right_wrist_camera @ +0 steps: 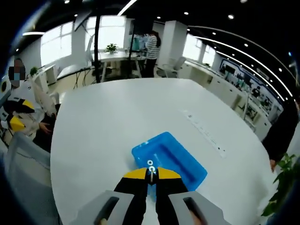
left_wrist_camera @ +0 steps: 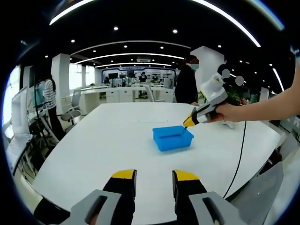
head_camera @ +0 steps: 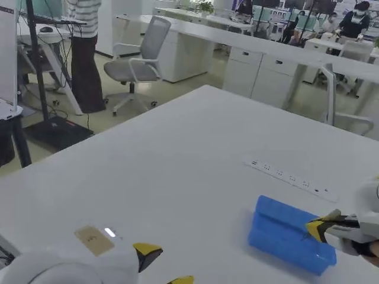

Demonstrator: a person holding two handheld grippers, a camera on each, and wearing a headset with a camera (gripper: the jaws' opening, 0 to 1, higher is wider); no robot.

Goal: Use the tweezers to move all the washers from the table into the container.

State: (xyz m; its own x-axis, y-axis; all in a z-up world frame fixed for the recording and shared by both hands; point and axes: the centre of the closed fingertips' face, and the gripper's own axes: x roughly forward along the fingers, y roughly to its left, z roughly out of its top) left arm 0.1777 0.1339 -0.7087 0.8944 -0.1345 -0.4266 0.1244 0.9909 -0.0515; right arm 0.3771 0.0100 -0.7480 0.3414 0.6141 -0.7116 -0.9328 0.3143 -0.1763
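A blue rectangular container [head_camera: 287, 235] sits on the white table [head_camera: 177, 171] at the right. My right gripper [head_camera: 314, 228] hovers at its right edge, shut on thin tweezers [right_wrist_camera: 151, 176]. The tweezers' tip holds a small ring-shaped washer [right_wrist_camera: 150, 163] over the open container [right_wrist_camera: 168, 157]. My left gripper [head_camera: 170, 266] rests low at the table's near edge, well left of the container; its yellow-tipped jaws [left_wrist_camera: 153, 176] stand apart with nothing between them. In the left gripper view a hand holds the right gripper [left_wrist_camera: 190, 122] above the container [left_wrist_camera: 172, 137].
A flush power strip [head_camera: 290, 177] lies in the tabletop behind the container. An office chair [head_camera: 139, 65] and a standing person [head_camera: 83, 53] are beyond the table's far edge. More desks and people fill the room behind.
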